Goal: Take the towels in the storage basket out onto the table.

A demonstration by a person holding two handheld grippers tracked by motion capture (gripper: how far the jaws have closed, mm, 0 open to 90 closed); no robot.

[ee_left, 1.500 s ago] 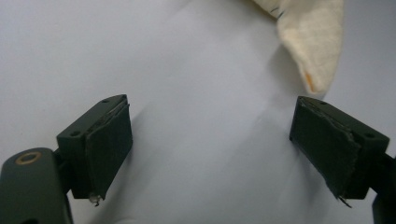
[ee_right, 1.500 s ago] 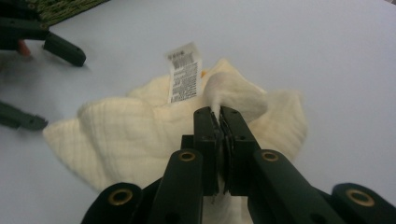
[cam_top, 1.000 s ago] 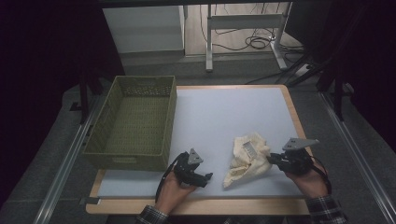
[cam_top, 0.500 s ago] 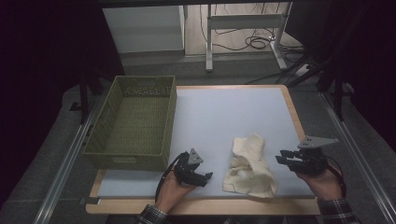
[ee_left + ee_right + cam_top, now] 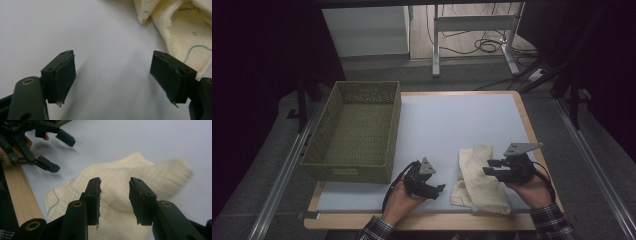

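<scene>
A cream knitted cloth [image 5: 479, 177] lies crumpled on the white table mat [image 5: 452, 120] near the front edge. My right gripper [image 5: 489, 167] hovers over the cloth's right side. In the right gripper view its jaws [image 5: 115, 192] stand a little apart above the cloth [image 5: 120, 185]; they have just been opening, with nothing pinched between them. My left gripper [image 5: 437, 187] rests low on the mat just left of the cloth. Its jaws [image 5: 115, 75] are wide open after narrowing slightly, with bare mat between them. The cloth [image 5: 180, 30] lies beyond its right jaw.
A green woven basket [image 5: 354, 130] stands on the table's left side, nothing visible inside it. The table's wooden rim [image 5: 422, 222] runs along the front, close to both hands. Beyond the table's far edge are desk legs and cables [image 5: 482, 45] on the floor.
The right gripper let go of the cloth, swung out to the right, then came back left over it. The cloth settled into a flatter, longer heap. The left hand stayed put.
</scene>
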